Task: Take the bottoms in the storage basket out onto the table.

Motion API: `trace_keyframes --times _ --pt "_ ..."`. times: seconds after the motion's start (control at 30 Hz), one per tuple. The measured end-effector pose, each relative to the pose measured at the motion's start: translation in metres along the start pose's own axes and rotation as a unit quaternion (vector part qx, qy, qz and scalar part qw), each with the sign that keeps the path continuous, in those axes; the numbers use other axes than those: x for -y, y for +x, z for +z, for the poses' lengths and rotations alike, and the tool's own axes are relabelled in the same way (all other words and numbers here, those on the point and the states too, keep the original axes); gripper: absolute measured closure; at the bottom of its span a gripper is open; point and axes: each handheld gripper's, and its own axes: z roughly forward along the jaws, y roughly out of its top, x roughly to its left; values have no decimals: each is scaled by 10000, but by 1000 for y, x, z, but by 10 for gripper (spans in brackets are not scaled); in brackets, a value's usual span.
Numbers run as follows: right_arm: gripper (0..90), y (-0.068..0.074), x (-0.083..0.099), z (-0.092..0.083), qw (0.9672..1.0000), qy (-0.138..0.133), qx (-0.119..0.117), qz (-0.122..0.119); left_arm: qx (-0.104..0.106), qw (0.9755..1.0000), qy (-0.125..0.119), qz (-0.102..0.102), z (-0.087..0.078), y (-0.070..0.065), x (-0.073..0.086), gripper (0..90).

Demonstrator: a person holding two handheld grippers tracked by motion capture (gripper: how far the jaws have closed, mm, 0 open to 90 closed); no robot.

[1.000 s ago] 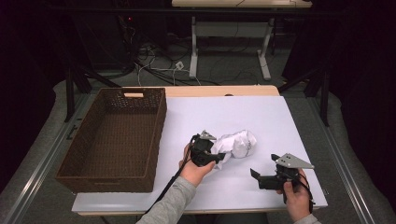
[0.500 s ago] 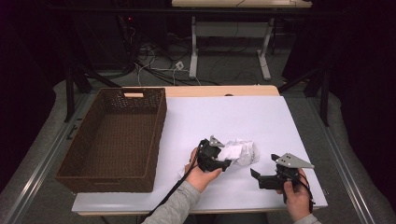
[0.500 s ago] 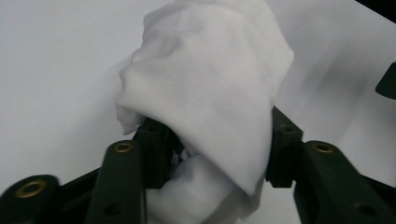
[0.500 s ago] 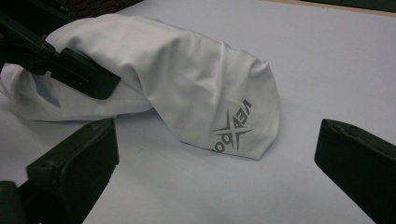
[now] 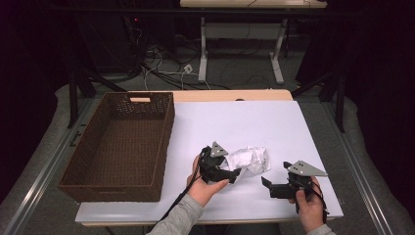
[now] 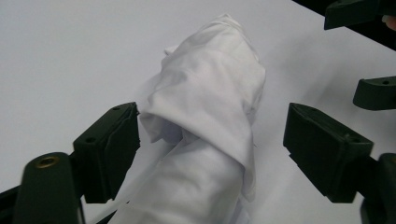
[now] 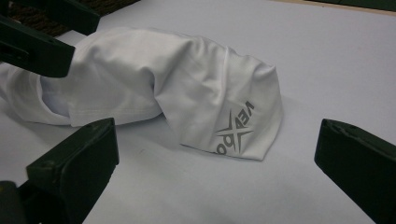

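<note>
Releasing white garment, bunched on surface right of basket. Left gripper jaws just opening, straddling cloth, no clamp. Right gripper wide open, empty, nearby. Regrasp at thick fold.

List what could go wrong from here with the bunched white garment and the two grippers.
1. The left gripper has just been opening; the white garment lies between its jaws, one jaw at the cloth, the other apart. Lifting now would likely leave it on the table.
2. The garment is loosely bunched, so a grab at one fold could let the rest unroll and trail short of the wicker basket.
3. The right gripper is open close by; both closing in could knock jaws.
</note>
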Motion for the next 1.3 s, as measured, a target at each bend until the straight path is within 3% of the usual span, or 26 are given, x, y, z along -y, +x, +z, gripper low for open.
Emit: trace_keyframes --times 0.33,0.47,0.6,0.7,0.87,1.03,1.13,1.3 --pt "0 3 0 2 10000 -48 2 -5 -113 9981 -581 -157 -26 8 11 0" --pt "0 4 0 2 10000 -33 37 -5 -180 9968 -713 -298 -34 12 16 2" --pt "0 4 -1 0 10000 -63 21 65 56 9940 -918 -600 -43 18 20 3" --pt "0 5 -3 -2 9998 -133 30 141 -60 9925 -1086 -558 -53 19 21 25" --pt "0 8 -6 -4 9997 -198 -21 167 -161 9879 -1423 -596 -68 20 24 39" --pt "0 14 -12 -6 9995 -271 -119 128 -112 9874 -1442 -648 -73 21 29 40" --pt "0 18 -16 -6 9992 -333 -211 97 -100 9864 -1486 -689 -76 22 34 96" --pt "0 23 -20 1 9995 -174 -266 67 -122 9849 -1584 -688 -84 23 41 152"
